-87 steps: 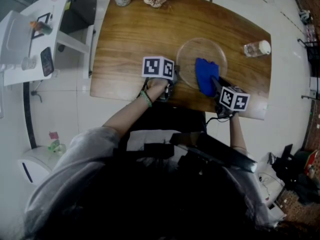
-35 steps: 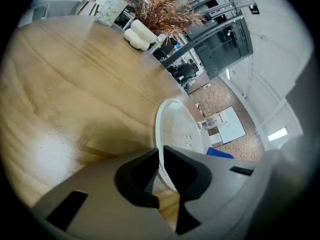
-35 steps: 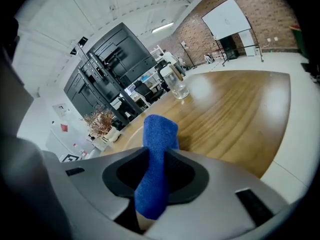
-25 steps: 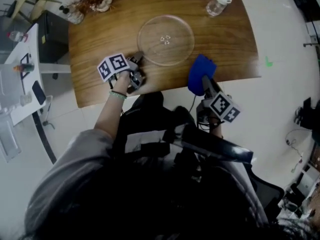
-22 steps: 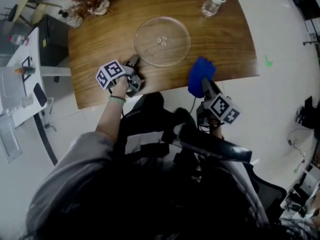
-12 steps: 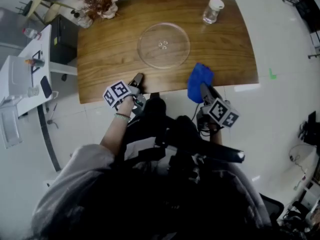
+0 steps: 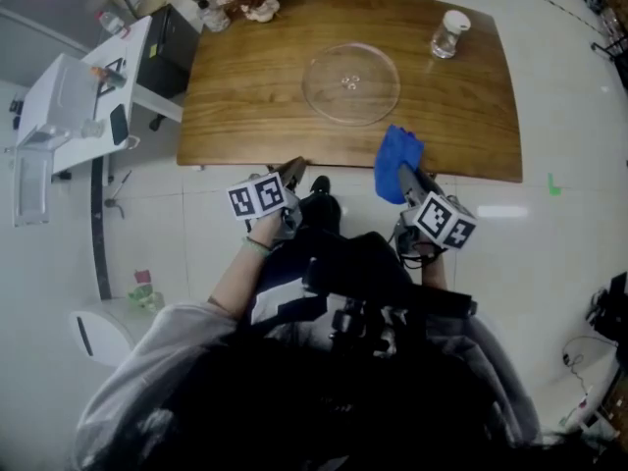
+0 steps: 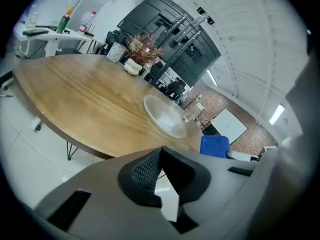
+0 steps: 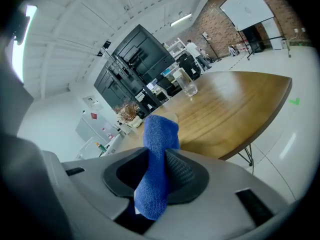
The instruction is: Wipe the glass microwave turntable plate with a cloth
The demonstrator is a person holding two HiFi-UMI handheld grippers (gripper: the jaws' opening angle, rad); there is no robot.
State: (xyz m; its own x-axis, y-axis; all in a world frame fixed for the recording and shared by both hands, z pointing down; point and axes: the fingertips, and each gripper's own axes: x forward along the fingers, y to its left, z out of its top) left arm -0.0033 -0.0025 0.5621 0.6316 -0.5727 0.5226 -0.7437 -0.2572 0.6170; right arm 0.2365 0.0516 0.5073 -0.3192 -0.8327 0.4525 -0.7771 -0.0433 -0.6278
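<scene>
In the head view I see the round clear glass turntable plate (image 7: 350, 83) lying flat on the brown wooden table (image 7: 245, 86), toward the far side and well apart from both grippers. My left gripper (image 7: 292, 171) hangs just off the table's near edge. My right gripper (image 7: 404, 178) sits at that same edge, and the blue textured cloth (image 7: 394, 155) sticks out of it over the rim. A clear glass jar with a white lid (image 7: 449, 33) stands near the far right corner.

In the left gripper view, the jaws are pressed together with nothing between them. The plate lies ahead on the wood.

In the right gripper view, the jaws are clamped on the cloth, which rises upright between them. The jar stands beyond it on the table.
</scene>
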